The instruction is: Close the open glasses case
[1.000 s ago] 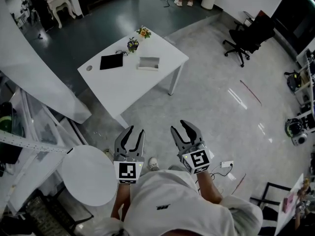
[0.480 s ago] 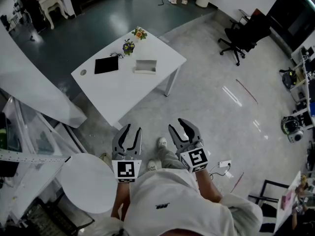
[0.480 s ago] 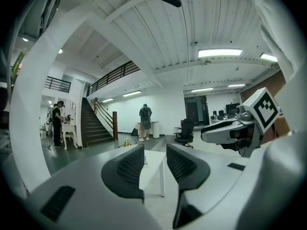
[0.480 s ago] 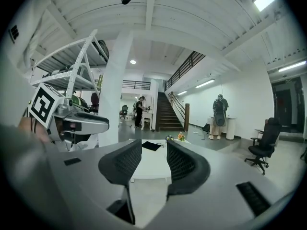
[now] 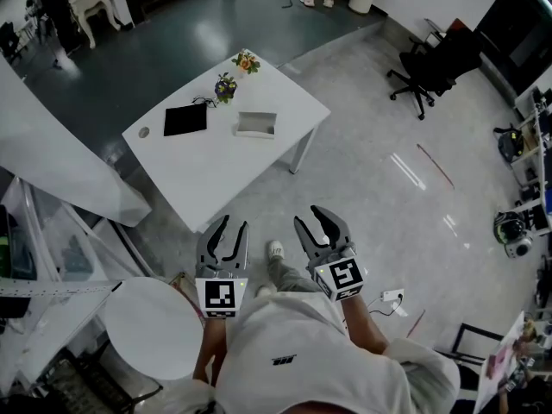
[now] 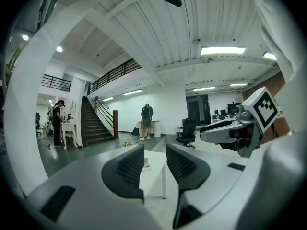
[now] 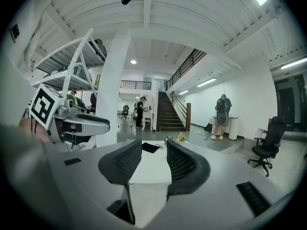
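Note:
The open glasses case (image 5: 255, 125), pale grey with its lid up, lies on a white table (image 5: 216, 158) some way ahead of me. In the left gripper view the case (image 6: 146, 164) shows small between the jaws, far off. My left gripper (image 5: 231, 228) and right gripper (image 5: 312, 222) are held side by side in front of my chest, short of the table's near corner. Both are open, and nothing is between the jaws of either. The right gripper view shows the table (image 7: 148, 169) beyond its open jaws.
On the table also lie a flat black pad (image 5: 185, 119) and two small flower pots (image 5: 236, 74). A round white table (image 5: 151, 326) stands at my left and a slanted white beam (image 5: 69, 179) beyond it. A black office chair (image 5: 427, 67) is at the far right. People stand in the background.
I have stepped a little toward the table: a shoe has come forward beneath the grippers and the table sits slightly nearer. Both grippers stay open and level.

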Tool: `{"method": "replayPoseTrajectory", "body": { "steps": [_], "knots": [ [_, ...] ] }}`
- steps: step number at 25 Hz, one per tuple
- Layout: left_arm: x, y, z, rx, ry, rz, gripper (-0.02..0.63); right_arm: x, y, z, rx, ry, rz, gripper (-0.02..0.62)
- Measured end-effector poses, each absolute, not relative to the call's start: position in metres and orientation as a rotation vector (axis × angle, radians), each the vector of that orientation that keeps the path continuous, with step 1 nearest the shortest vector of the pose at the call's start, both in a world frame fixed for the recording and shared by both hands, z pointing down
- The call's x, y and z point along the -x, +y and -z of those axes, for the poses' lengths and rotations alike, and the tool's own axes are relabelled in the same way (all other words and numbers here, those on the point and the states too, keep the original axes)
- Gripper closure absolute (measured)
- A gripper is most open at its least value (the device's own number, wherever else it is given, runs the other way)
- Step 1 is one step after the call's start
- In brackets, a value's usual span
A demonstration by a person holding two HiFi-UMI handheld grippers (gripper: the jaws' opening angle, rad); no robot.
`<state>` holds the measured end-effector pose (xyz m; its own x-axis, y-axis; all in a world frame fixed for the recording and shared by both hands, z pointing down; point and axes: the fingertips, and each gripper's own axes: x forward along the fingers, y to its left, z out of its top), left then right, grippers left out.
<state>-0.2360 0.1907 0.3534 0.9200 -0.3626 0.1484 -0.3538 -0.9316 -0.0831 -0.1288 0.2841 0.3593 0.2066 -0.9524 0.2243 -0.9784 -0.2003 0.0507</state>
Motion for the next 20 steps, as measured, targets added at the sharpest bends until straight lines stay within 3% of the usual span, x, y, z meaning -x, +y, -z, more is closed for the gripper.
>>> {"method": "replayPoseTrajectory", "body": {
  "steps": [20],
  "knots": [
    [0.110, 0.123, -0.363, 2.990, 0.708, 0.358, 0.457, -0.005, 0.202, -0.370, -2.189, -2.001, -0.287, 0.431]
  ]
}}
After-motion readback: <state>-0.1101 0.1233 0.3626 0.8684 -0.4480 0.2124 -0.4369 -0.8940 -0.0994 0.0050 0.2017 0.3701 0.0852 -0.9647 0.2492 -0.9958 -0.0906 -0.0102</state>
